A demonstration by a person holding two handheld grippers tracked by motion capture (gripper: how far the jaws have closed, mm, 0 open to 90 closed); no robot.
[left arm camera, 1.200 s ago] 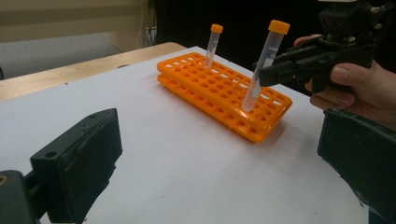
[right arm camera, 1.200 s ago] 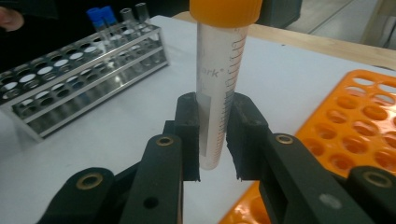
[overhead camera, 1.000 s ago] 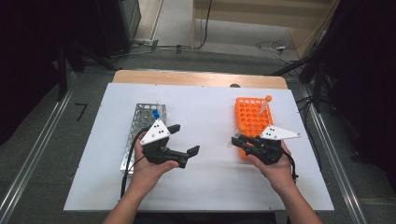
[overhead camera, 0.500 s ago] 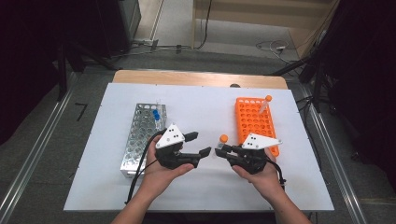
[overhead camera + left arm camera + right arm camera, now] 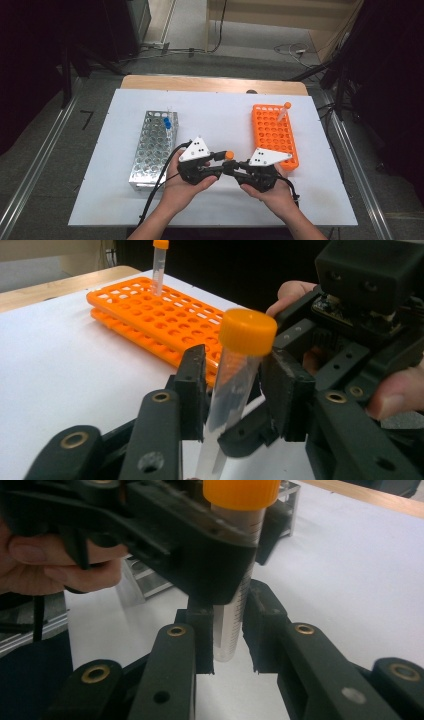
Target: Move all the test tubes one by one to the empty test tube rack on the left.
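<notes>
Orange-capped tube [image 5: 235, 385], light, slick rigid plastic: right tongs [image 5: 227, 630] clamped low on it, left tongs [image 5: 232, 390] just closing mid-barrel—grip there.

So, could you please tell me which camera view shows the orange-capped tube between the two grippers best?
The left gripper view: the tube shows there from its orange cap down its clear body, between that gripper's fingers. The right gripper view shows its cap and lower body, the middle hidden. The high view shows little beyond its cap.

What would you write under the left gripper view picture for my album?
Two hand-held grippers share an orange-capped tube beside the orange rack.
</notes>
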